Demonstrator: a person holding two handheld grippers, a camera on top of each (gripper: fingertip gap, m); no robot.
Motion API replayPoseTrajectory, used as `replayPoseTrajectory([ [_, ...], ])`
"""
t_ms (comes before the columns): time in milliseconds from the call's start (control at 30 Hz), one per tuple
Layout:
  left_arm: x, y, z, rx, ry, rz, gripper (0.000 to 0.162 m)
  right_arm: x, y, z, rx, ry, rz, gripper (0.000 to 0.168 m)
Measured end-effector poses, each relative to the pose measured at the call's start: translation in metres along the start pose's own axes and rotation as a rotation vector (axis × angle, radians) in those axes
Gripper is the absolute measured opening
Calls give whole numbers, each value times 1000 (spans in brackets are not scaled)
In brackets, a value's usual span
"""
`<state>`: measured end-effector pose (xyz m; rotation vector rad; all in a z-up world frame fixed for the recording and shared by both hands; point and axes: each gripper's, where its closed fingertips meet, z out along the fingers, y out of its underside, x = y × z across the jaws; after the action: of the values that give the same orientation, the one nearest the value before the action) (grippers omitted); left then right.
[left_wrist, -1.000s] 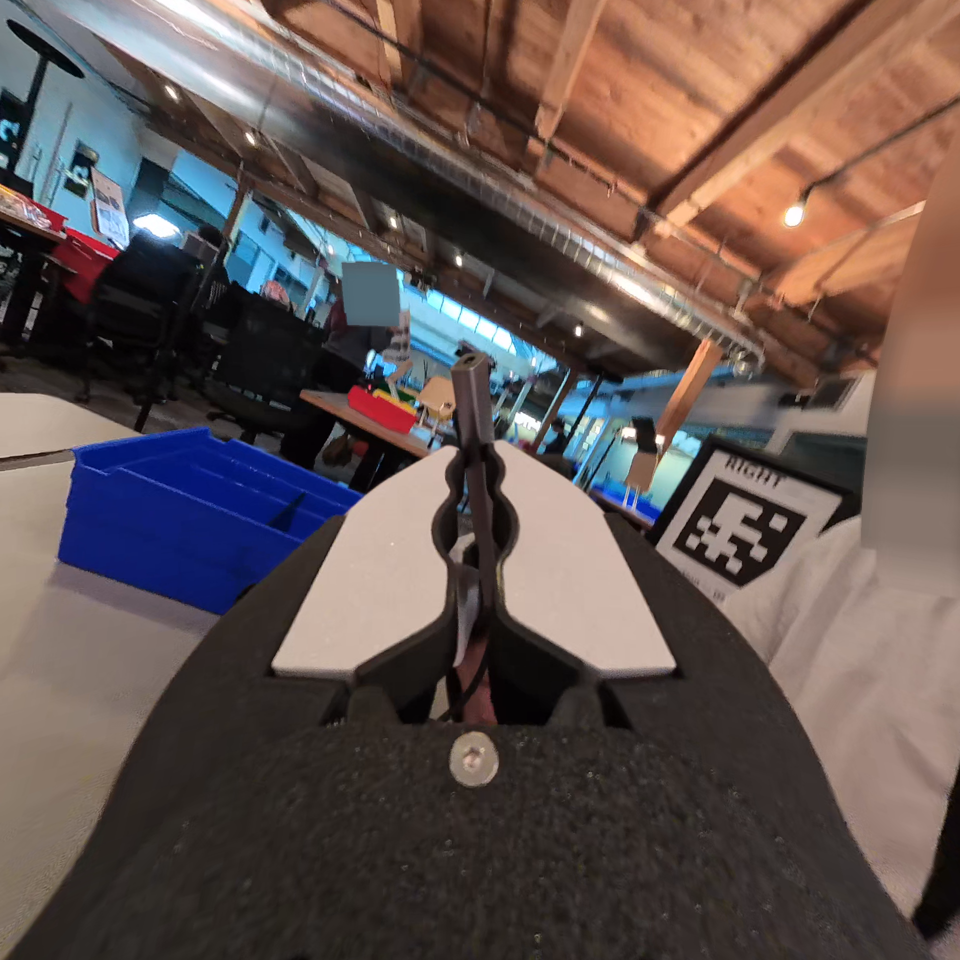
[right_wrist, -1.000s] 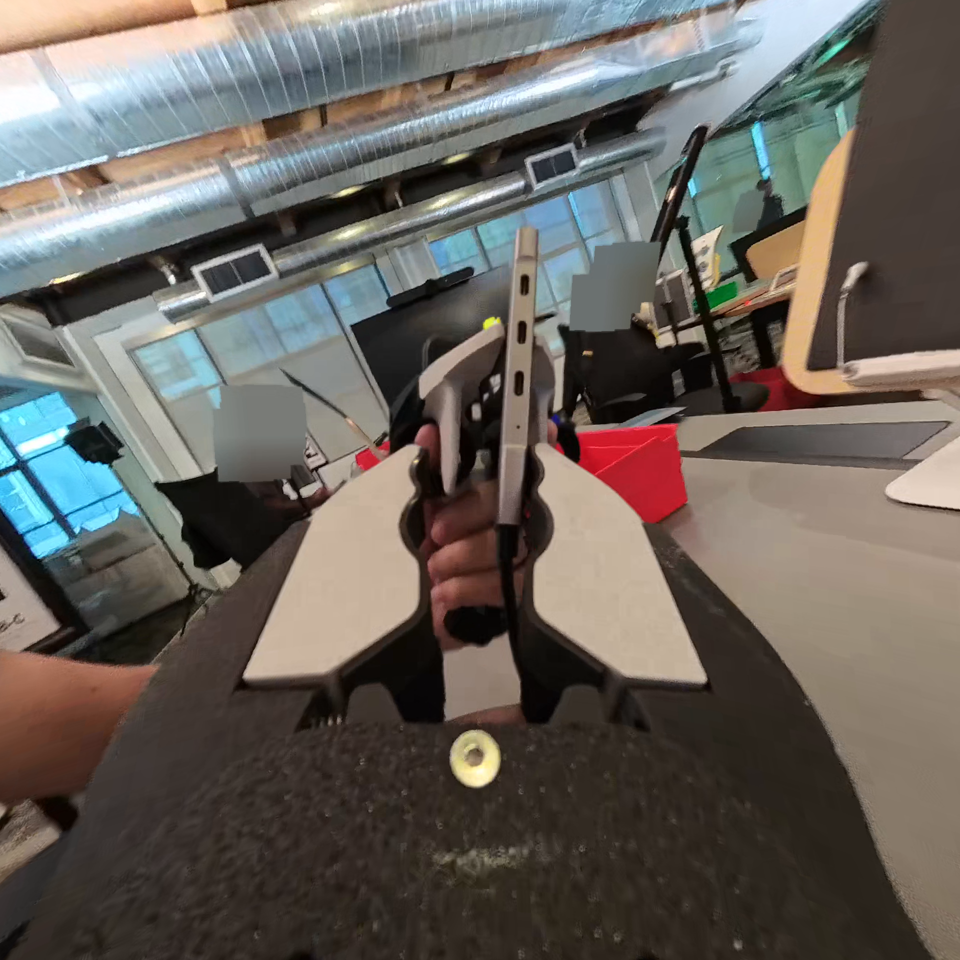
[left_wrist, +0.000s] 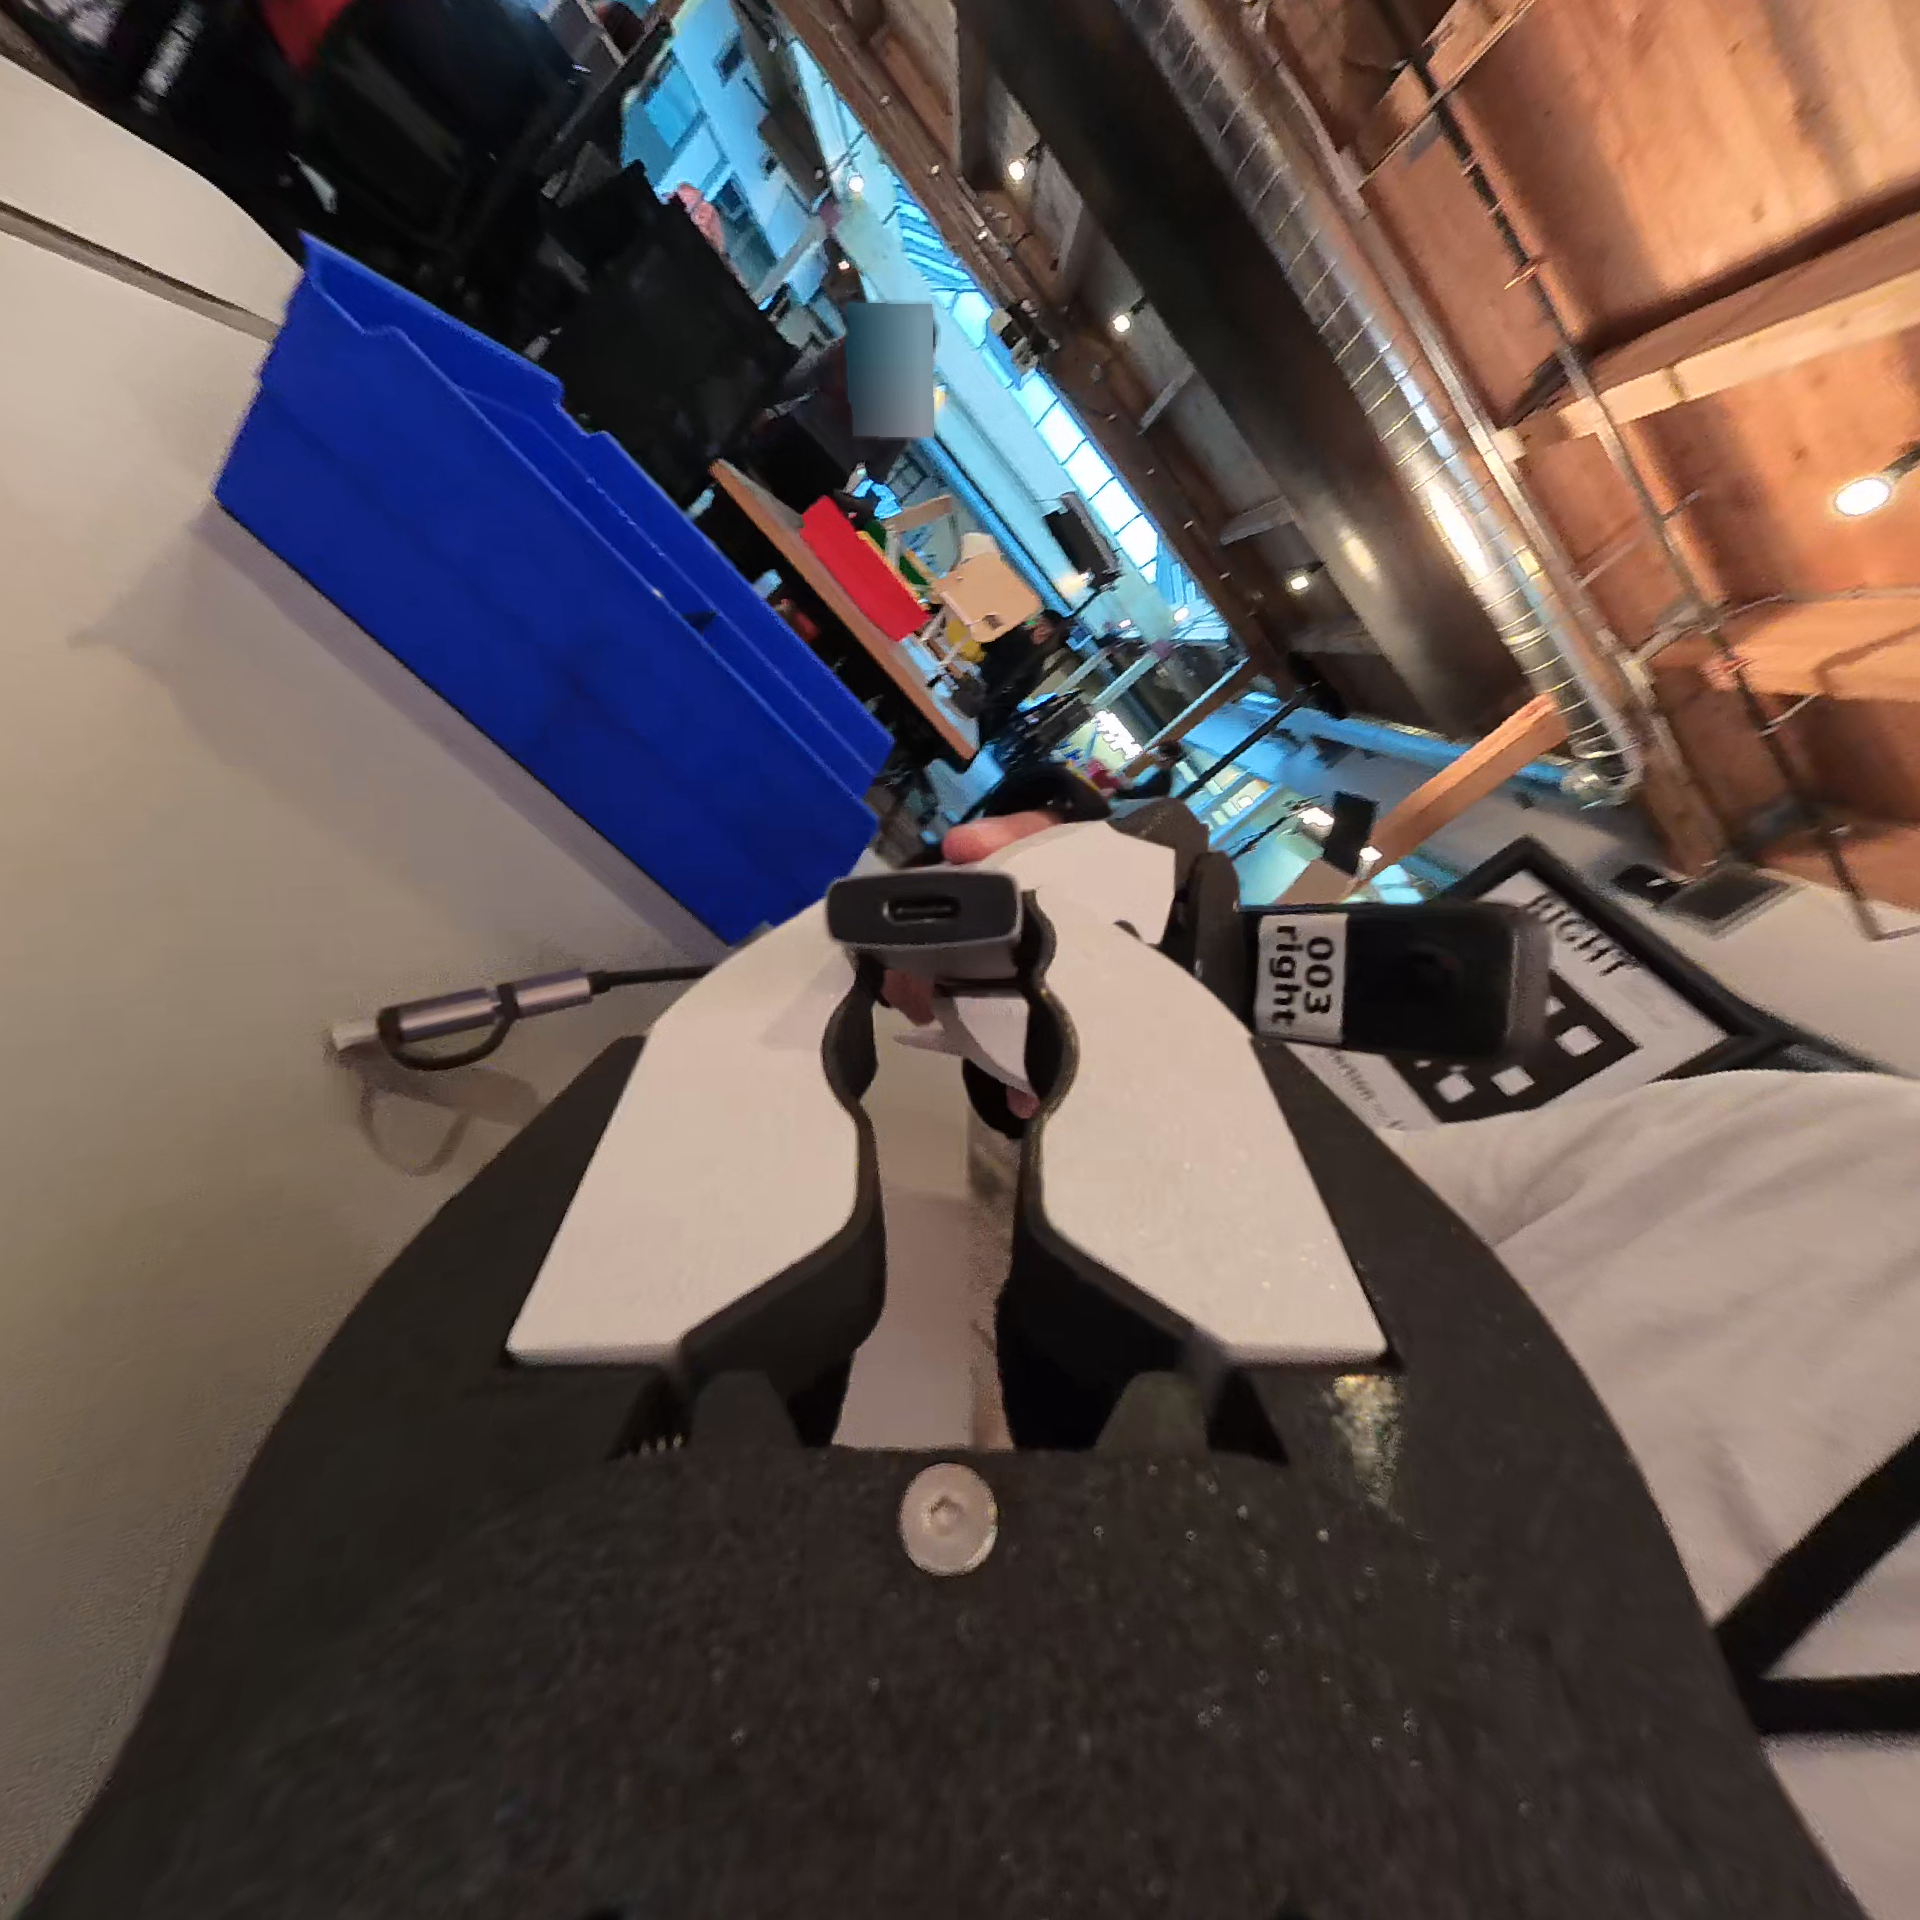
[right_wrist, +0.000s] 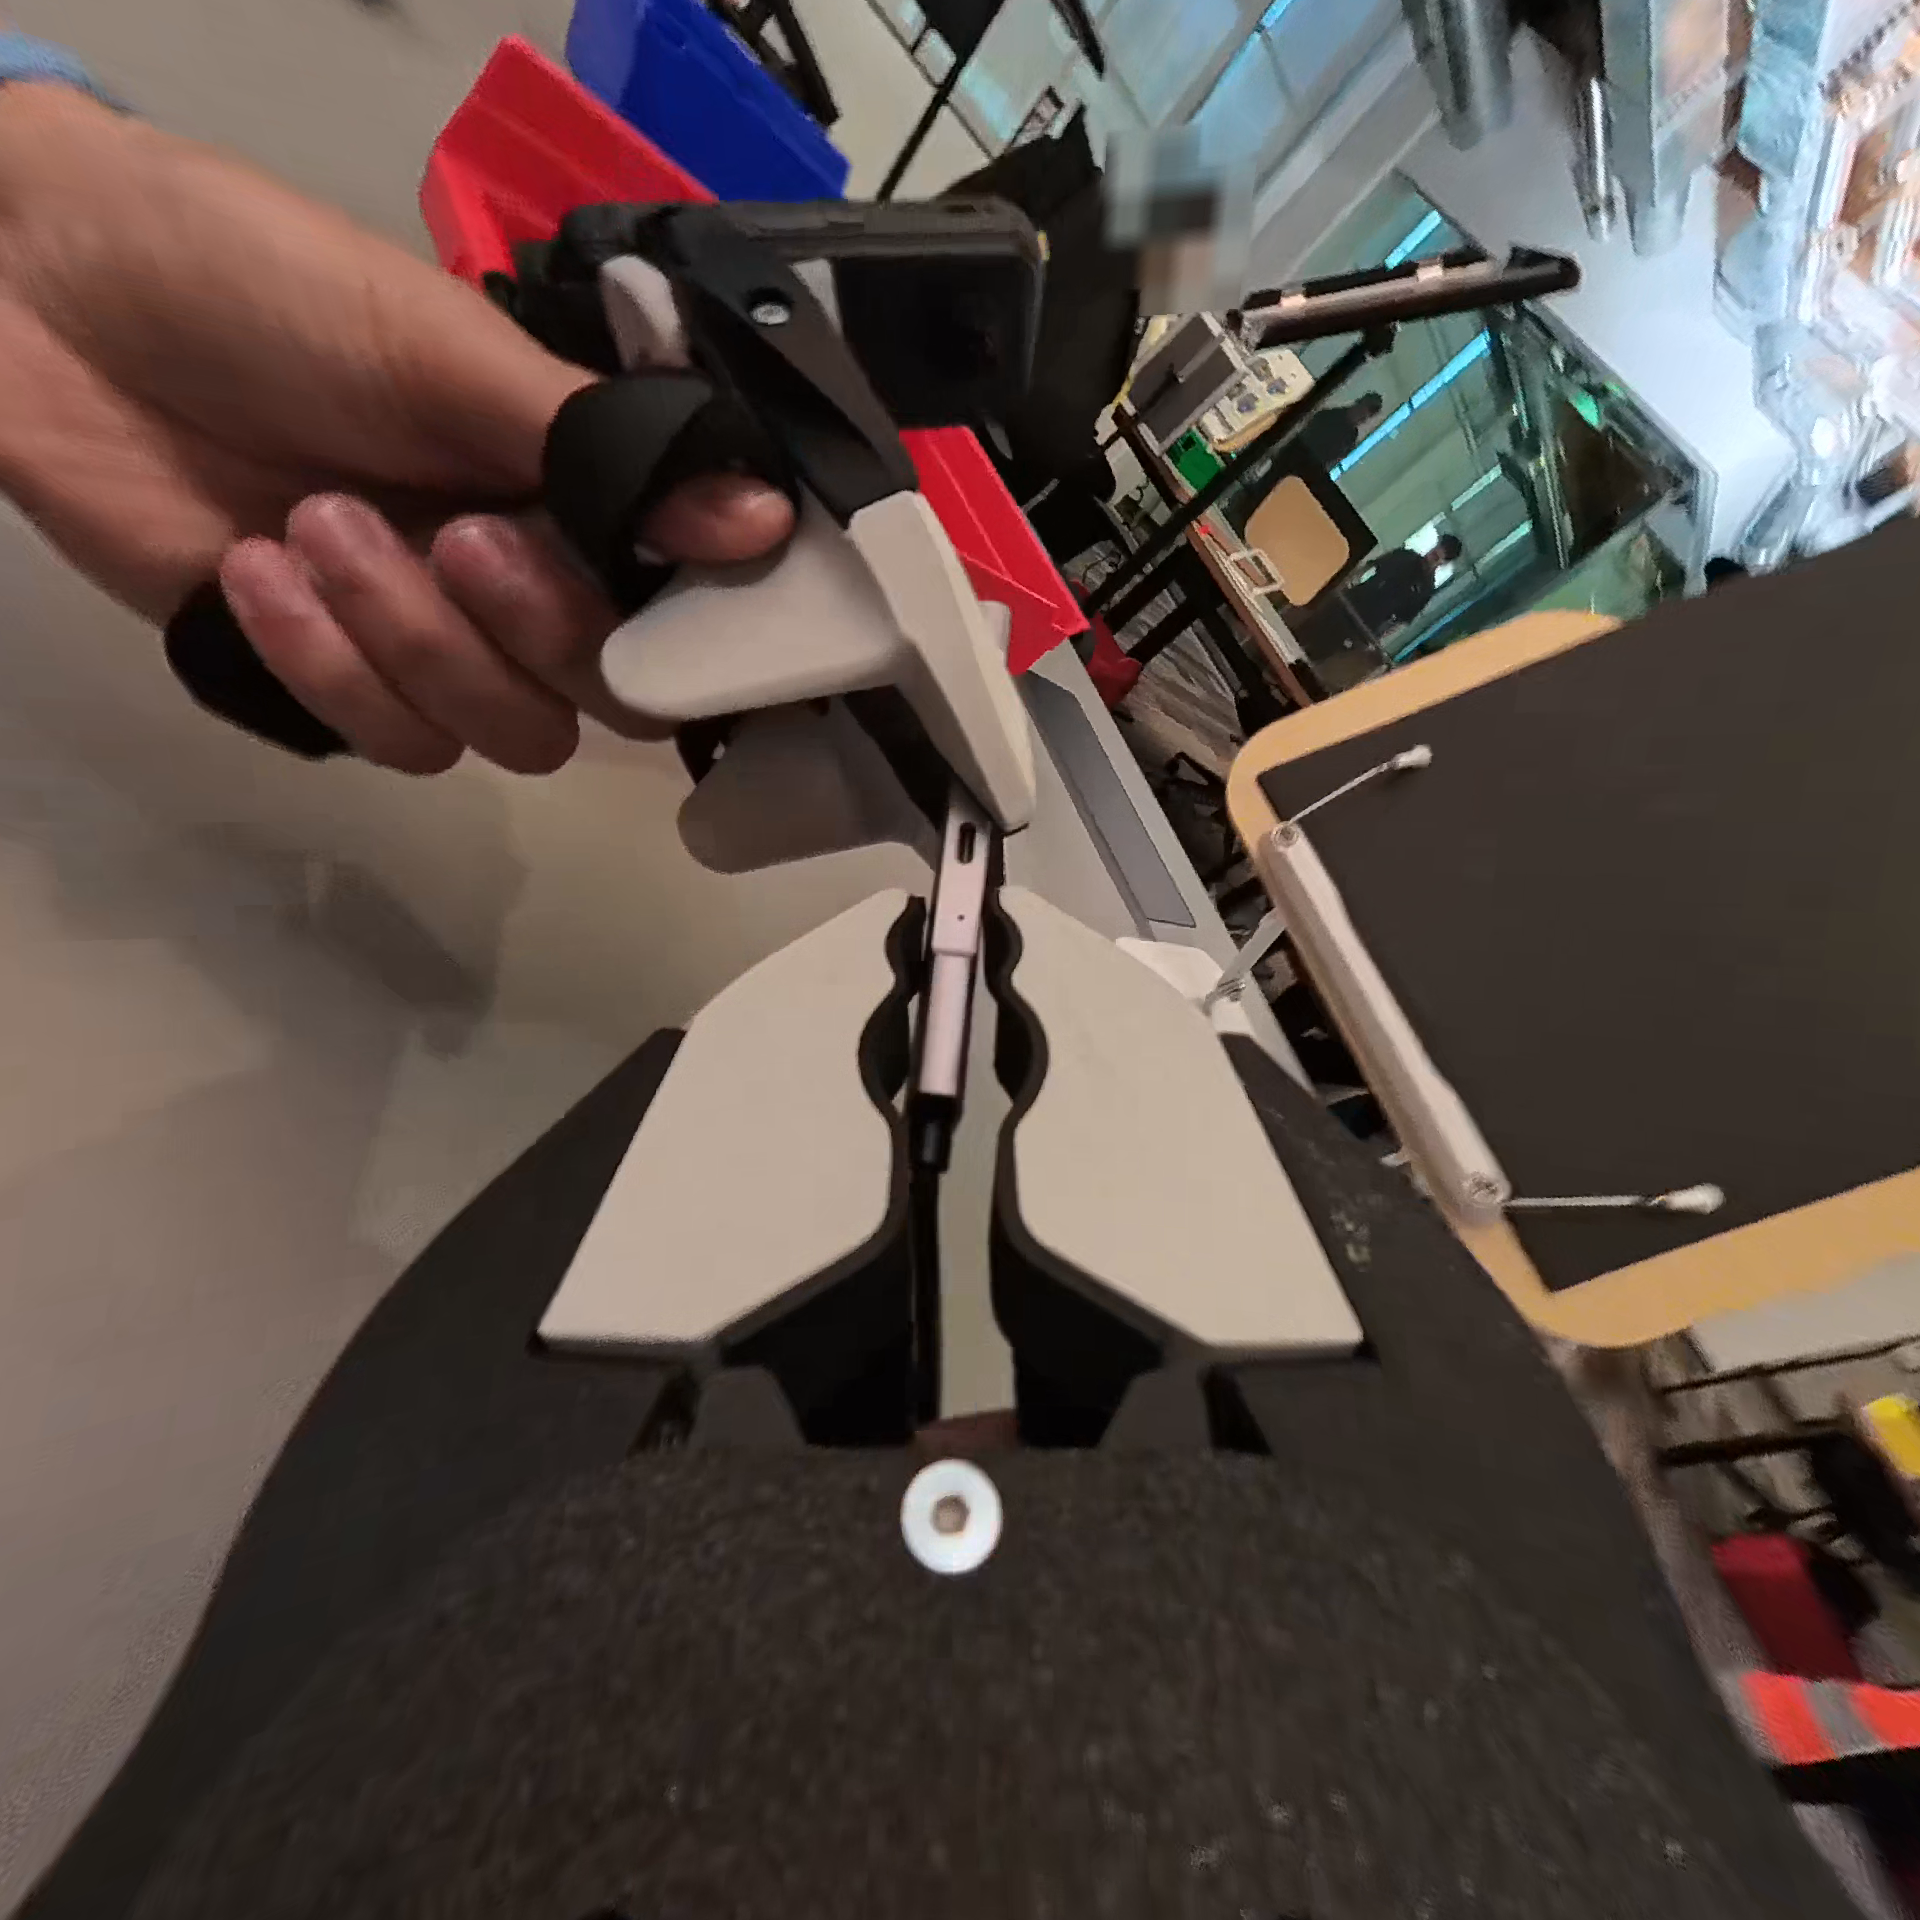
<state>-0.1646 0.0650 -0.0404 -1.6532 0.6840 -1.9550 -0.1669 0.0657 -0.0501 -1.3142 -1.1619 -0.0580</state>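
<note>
A slim grey hub with small ports on its edge (right_wrist: 954, 987) is held between both grippers above the pale table (left_wrist: 208, 935). My right gripper (right_wrist: 956, 925) is shut on its near part, with a dark cable running back from it between the fingers. My left gripper (left_wrist: 940, 971) is shut on the hub's other end (left_wrist: 925, 920), whose port faces the camera. In the right wrist view a hand (right_wrist: 364, 520) holds the left gripper (right_wrist: 935, 727) at the hub's far end. In the left wrist view the right gripper's white fingers (left_wrist: 1101, 894) sit just behind the hub.
A grey cable plug (left_wrist: 478, 1013) lies on the table to the left. A blue bin (left_wrist: 520, 623) stands behind it. A red bin (right_wrist: 540, 156) and a blue bin (right_wrist: 707, 94) show far off. A black board with a wooden rim (right_wrist: 1610, 935) stands close on the right. The tips of both grippers are at nearly the same place.
Both views have rolled sharply. My left gripper's jaws now stand wider, across the hub's broad end instead of its thin edge. The left gripper sits closer to the right one.
</note>
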Motion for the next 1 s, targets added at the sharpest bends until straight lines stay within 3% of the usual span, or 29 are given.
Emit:
replayPoseTrajectory([
  [167,4,-4,-1,57,80,-70,24,-2,7,-10,-71,-33,-187,20],
  [333,11,-5,5,88,118,-66,24,2,-3,-8,27,18,-83,27],
  [433,17,-2,13,113,170,-102,24,8,-12,-10,70,85,-77,13],
  [700,18,1,19,121,196,-143,23,10,-10,-14,107,94,-18,10],
  [800,6,3,5,47,45,-76,29,18,-4,-6,71,103,-60,9],
  [867,0,10,-15,4,-130,15,48,39,4,5,41,153,-114,10],
  [1000,12,47,-58,-51,-450,293,47,69,41,57,-81,200,-310,10],
])
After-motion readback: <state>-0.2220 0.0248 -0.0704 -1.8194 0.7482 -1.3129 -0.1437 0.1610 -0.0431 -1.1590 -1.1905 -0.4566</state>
